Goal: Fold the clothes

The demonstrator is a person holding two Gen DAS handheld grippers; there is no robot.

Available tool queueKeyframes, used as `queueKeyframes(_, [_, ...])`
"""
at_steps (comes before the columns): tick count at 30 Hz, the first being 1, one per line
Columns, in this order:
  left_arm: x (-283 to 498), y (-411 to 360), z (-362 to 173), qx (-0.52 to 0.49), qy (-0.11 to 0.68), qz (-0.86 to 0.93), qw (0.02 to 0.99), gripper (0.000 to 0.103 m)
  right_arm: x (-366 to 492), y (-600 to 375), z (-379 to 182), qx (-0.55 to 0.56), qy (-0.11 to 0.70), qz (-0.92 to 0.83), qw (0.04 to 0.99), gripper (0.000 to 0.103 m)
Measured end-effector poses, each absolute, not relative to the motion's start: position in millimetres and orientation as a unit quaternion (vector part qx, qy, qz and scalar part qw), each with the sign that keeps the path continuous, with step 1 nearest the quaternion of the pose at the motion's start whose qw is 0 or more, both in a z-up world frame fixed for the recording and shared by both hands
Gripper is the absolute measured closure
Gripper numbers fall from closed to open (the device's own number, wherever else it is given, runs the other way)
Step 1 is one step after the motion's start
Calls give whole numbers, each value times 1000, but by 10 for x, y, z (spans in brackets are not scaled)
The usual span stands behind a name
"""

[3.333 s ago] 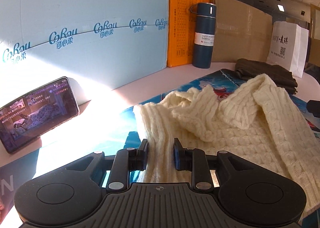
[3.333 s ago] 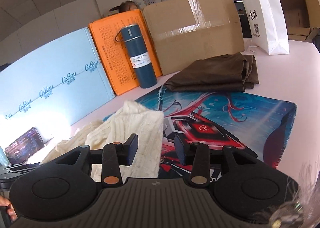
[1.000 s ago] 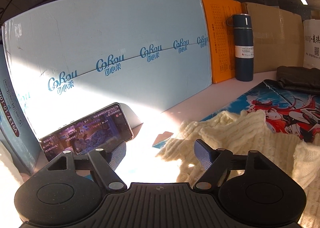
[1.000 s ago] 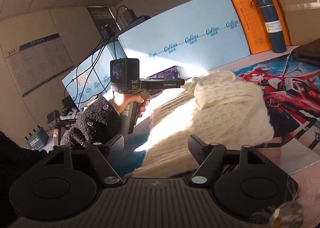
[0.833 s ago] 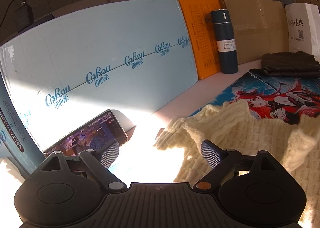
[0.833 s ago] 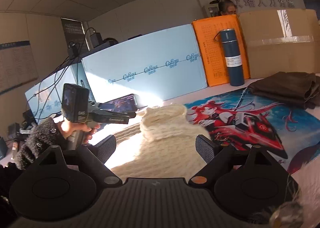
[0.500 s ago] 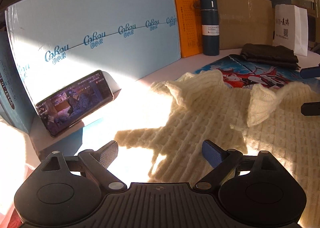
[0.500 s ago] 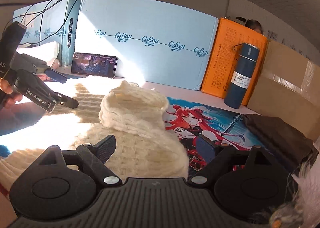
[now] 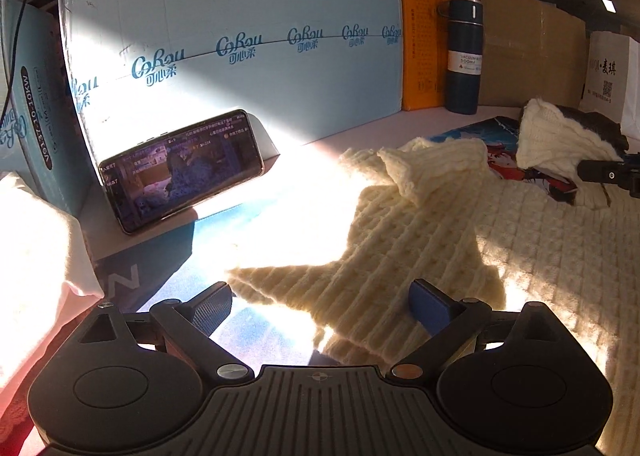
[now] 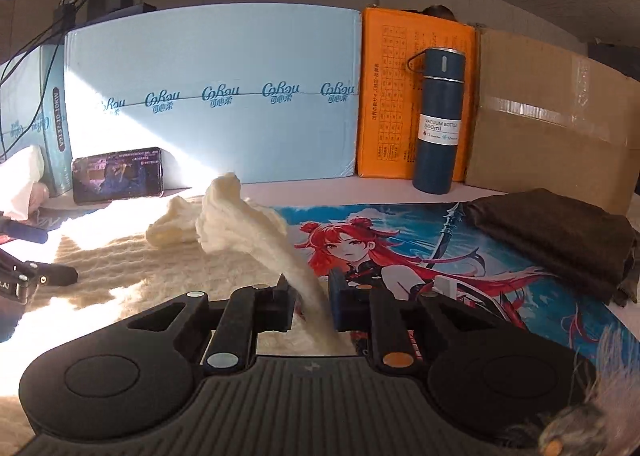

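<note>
Your right gripper [image 10: 310,298] has its jaws closed on a raised flap of the cream sweater [image 9: 460,240], which lies spread across the printed mat [image 10: 460,256] in front of the blue board [image 10: 208,96]. Your left gripper [image 9: 320,308] hangs with its jaws wide apart and nothing in them, just above the sweater's near left edge. The step looks like carrying the pinched flap over the body to make a fold. Lift only enough to clear the knit, since it is thick and will likely drag the layer under it. Consider pinning the near edge with the left gripper so the body cannot slide. Keep away from the phone [image 9: 180,170] and the flask [image 10: 438,120].
</note>
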State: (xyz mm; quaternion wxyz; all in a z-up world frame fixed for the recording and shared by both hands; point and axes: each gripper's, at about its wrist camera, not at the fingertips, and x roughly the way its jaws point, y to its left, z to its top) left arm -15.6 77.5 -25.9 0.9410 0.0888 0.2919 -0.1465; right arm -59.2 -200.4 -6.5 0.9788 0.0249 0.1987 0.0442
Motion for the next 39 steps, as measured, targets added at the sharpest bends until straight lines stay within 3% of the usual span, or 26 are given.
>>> queueKeyframes(7, [-167, 755, -266, 96, 291, -139, 942, 2, -576, -2537, -128, 132, 237, -56, 961, 83])
queueKeyframes(8, [-166, 757, -269, 96, 292, -138, 942, 1, -587, -2603, -146, 150, 246, -64, 956, 76])
queueKeyframes(10, [-160, 756, -272, 95, 293, -137, 942, 1, -640, -2728, -149, 182, 249, -98, 946, 26])
queueKeyframes(11, [-159, 754, -274, 95, 293, -136, 942, 0, -677, -2784, -133, 196, 246, -123, 941, 19])
queueKeyframes(15, [-155, 743, -282, 97, 294, -133, 942, 0, -800, -2806, 25, 201, 207, -159, 944, 18])
queueKeyframes(19, [-161, 741, -285, 98, 294, -132, 942, 0, -776, -2429, 252, 103, 155, -85, 979, 11])
queueKeyframes(24, [-181, 716, -286, 108, 288, -128, 943, 0, -396, -1648, 314, -77, 178, 74, 978, 6])
queueKeyframes(30, [-189, 699, -283, 114, 285, -126, 943, 0, 55, -841, 3, -285, 210, 159, 922, 6])
queueKeyframes(34, [-181, 714, -282, 109, 287, -128, 943, 0, 405, -719, -130, -294, 230, 175, 911, 11])
queueKeyframes(35, [-177, 722, -283, 106, 289, -129, 943, 0, 492, -743, -125, -272, 239, 181, 914, 24])
queueKeyframes(36, [-172, 730, -284, 102, 291, -130, 942, 0, 572, -786, -102, -240, 250, 185, 920, 52])
queueKeyframes(37, [-168, 736, -285, 99, 292, -131, 942, 0, 635, -820, -84, -219, 254, 174, 926, 68])
queueKeyframes(38, [-164, 742, -286, 97, 293, -132, 942, 0, 678, -854, -68, -207, 247, 155, 934, 70])
queueKeyframes(39, [-162, 746, -287, 95, 295, -133, 942, 0, 710, -900, -46, -195, 240, 138, 941, 82])
